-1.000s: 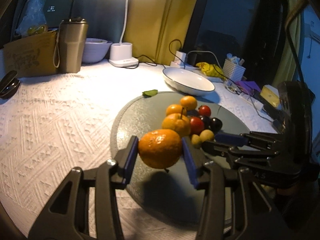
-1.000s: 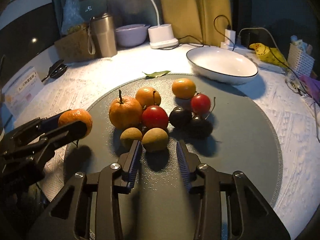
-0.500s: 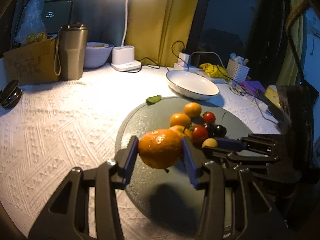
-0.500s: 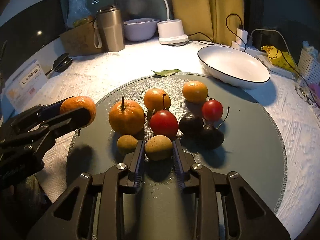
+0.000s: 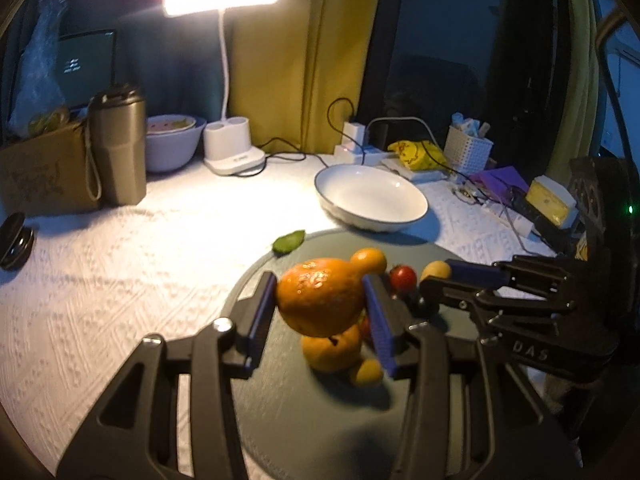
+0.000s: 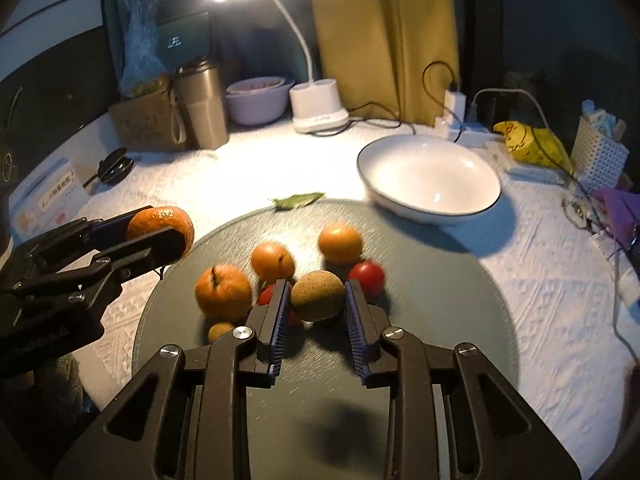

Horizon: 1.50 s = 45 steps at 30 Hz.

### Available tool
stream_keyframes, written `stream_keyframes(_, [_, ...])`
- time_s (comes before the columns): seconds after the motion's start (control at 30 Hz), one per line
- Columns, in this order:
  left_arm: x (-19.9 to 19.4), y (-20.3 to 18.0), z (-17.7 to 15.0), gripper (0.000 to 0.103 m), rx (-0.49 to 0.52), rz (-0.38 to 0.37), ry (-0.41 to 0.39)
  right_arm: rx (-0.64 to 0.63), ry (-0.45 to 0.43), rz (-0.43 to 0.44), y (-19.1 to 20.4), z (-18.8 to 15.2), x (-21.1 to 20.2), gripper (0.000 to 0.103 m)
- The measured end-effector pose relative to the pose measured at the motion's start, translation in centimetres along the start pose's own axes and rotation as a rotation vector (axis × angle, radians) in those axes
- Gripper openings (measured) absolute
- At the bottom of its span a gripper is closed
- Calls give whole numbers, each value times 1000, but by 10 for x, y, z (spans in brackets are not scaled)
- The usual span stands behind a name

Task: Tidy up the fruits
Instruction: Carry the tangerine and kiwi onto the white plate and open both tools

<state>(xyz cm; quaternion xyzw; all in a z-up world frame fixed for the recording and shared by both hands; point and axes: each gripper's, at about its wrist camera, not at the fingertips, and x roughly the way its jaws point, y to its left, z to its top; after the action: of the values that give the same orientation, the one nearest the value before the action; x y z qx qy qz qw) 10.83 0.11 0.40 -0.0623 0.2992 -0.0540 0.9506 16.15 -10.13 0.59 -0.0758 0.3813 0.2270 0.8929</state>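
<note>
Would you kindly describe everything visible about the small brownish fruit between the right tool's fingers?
The brownish fruit is small, roundish and tan-green with a dull, rough-looking skin, possibly a longan. It sits between the blue pads of the right tool, which is shut on it, lifted above the round grey mat; its shadow lies below. In the left wrist view it shows as yellowish. Nothing else touches it.

Orange mandarin (image 5: 320,300), grey-green mat (image 6: 440,320), white bowl (image 6: 430,178)

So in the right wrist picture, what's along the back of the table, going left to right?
Cardboard box → steel tumbler → lavender bowl → white lamp base → white charger plug → yellow bag → white basket.
</note>
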Motion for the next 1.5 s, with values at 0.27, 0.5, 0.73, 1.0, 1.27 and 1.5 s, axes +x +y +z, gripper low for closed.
stream_keyframes(0.27, [19, -4, 29, 45, 24, -7, -2, 15, -35, -30, -22, 22, 0, 30])
stream_keyframes(0.5, [42, -6, 54, 45, 60, -14, 4, 26, -60, -55, -46, 44, 12, 30])
stream_keyframes(0.73, [74, -9, 76, 45, 108, -21, 27, 34, -72, -74, -73, 64, 29, 30])
stream_keyframes(1.0, [116, -10, 104, 45, 139, -76, 65, 44, -78, -87, -103, 84, 52, 30])
stream_keyframes(1.27, [167, -14, 122, 45, 155, -136, 149, 39, -63, -97, -117, 102, 82, 30])
stream_keyframes(1.5, [211, -11, 124, 45, 95, -180, 269, 71, -32, -107, -133, 110, 117, 30])
